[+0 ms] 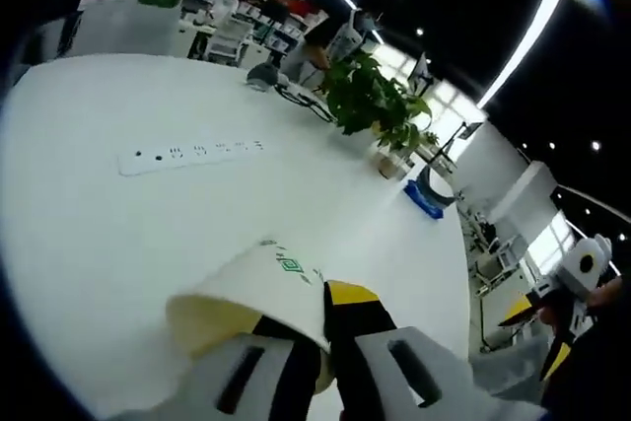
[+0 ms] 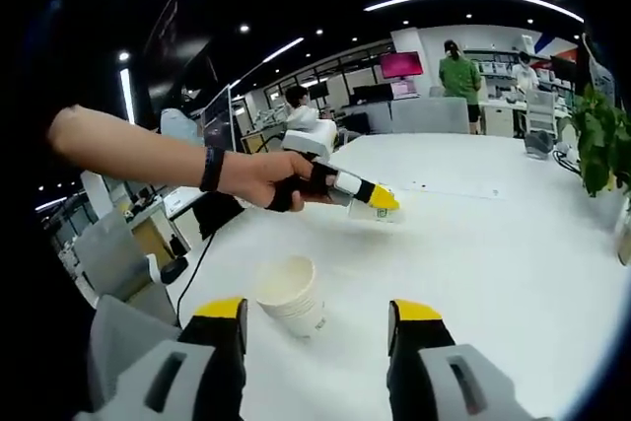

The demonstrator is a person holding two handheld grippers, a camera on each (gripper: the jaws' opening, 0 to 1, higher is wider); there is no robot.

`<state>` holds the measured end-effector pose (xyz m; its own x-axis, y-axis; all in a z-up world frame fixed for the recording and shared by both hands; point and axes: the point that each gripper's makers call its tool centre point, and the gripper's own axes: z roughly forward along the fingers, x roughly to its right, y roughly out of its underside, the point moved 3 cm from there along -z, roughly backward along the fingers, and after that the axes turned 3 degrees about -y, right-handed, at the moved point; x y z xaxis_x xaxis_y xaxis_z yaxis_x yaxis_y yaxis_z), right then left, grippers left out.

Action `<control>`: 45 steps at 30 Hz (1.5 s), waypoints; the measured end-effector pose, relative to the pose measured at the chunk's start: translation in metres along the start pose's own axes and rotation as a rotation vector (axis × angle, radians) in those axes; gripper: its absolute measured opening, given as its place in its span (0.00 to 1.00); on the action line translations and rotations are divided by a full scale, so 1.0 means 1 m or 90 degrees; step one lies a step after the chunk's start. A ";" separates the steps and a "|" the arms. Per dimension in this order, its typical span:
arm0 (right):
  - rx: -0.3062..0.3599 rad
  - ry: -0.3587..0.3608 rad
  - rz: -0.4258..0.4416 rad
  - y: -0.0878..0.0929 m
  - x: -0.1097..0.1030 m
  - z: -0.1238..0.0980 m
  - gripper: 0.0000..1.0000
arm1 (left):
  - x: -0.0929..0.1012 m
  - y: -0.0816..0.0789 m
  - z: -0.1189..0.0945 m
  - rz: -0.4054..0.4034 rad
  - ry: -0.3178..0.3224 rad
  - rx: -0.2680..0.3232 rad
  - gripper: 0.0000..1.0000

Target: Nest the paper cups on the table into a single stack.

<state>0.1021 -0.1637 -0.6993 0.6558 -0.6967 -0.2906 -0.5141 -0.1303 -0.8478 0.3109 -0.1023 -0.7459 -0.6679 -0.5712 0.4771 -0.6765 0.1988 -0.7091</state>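
Left gripper (image 1: 320, 327) clamps the rim of a white paper cup (image 1: 261, 293) between its yellow-tipped jaws, one jaw inside the mouth and one outside the wall. The cup lies on its side in the grip, its green logo facing up, held above the white table (image 1: 89, 234). In the right gripper view the same tool shows in a person's hand (image 2: 261, 179), carried over the table with the cup at its tip, beyond the stack of cups (image 2: 291, 295).

Right gripper (image 2: 317, 317) has its jaws spread wide with nothing between them. The stack of nested white cups stands upright on the table, mouth open upward, nearer the left-hand jaw of this gripper and just ahead of it.

From the stack, a white power strip (image 1: 190, 155) lies farther off on the tabletop, and a potted green plant (image 1: 375, 101) stands near the table's far edge. A blue object (image 1: 426, 194) sits beside the plant.
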 end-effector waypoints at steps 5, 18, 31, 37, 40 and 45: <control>-0.004 -0.008 -0.007 0.002 -0.003 -0.001 0.59 | 0.003 0.004 -0.020 0.060 0.000 -0.036 0.00; -0.028 -0.027 -0.032 0.007 -0.006 -0.001 0.60 | 0.011 0.021 -0.075 0.169 -0.010 -0.104 0.00; -0.038 -0.036 -0.048 0.010 -0.009 -0.005 0.61 | 0.031 0.034 -0.118 0.247 -0.018 -0.144 0.00; -0.040 -0.038 -0.050 0.009 -0.012 -0.004 0.61 | 0.045 0.035 -0.128 0.262 -0.011 -0.144 0.00; -0.039 -0.038 -0.050 0.008 -0.014 -0.004 0.61 | 0.049 0.035 -0.131 0.284 -0.006 -0.155 0.00; -0.039 -0.039 -0.054 0.006 -0.015 -0.004 0.61 | 0.063 0.036 -0.135 0.328 -0.002 -0.179 0.00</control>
<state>0.0866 -0.1571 -0.6986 0.7295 -0.6376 -0.2476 -0.4873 -0.2306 -0.8422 0.2023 -0.0237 -0.6712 -0.9319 -0.3472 0.1045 -0.3208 0.6552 -0.6840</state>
